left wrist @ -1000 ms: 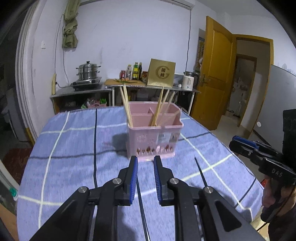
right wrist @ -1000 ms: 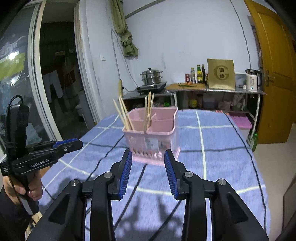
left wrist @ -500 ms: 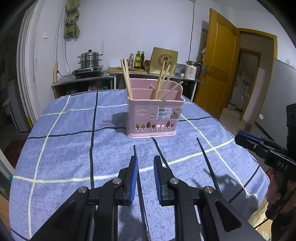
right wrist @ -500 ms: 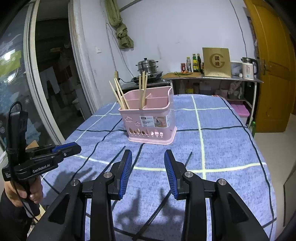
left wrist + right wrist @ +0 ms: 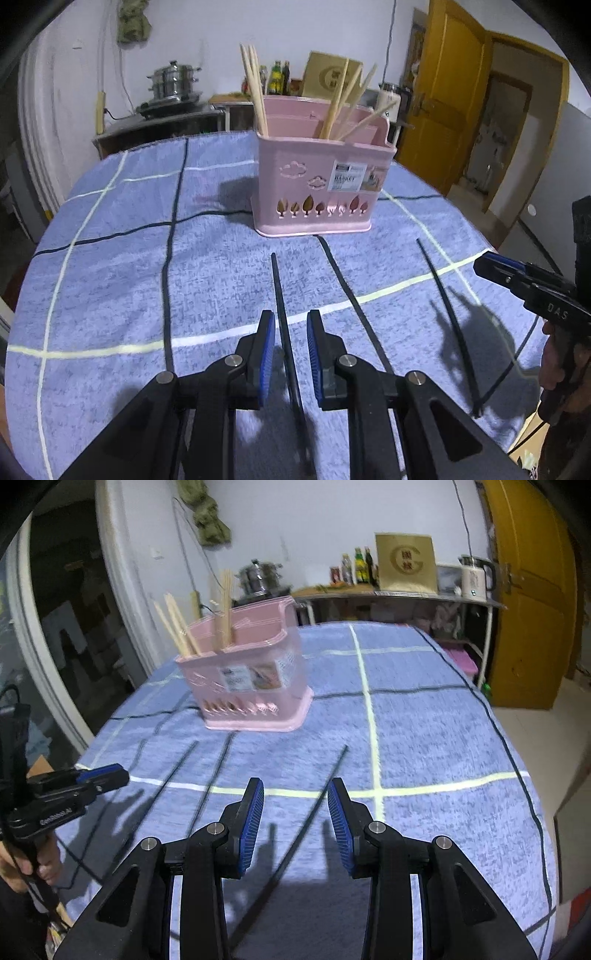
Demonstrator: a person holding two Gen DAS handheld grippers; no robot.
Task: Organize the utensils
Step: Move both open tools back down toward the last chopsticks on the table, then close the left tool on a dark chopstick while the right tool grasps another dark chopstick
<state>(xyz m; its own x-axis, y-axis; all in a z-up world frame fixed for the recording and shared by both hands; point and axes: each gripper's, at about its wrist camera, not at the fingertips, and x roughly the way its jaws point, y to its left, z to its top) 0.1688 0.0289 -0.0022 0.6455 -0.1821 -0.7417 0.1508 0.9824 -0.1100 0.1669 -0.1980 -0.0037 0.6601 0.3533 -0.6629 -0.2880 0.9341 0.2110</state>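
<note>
Tablecloth [image 5: 221, 280]: blue-violet, crossed by a wide grid of pale yellow-white and black lines. Utensil basket [image 5: 317, 192], far centre: pink, with cut-out tree shapes along its base, cloud outlines and a white label. Chopsticks in the basket [image 5: 255, 88]: pale wood. Loose chopsticks [image 5: 282, 314], near, on the cloth: black. Left gripper [image 5: 290, 354] and right gripper [image 5: 295, 823]: black bodies with blue ribbed pads. Door [image 5: 432, 110], far right: yellow-orange.

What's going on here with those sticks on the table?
A person is tidying chopsticks into a pink utensil basket that already holds wooden chopsticks. Two black chopsticks lie loose on the blue cloth. The left claw is open over one black chopstick; the right claw is open over the other. Neither is gripped yet.
</note>
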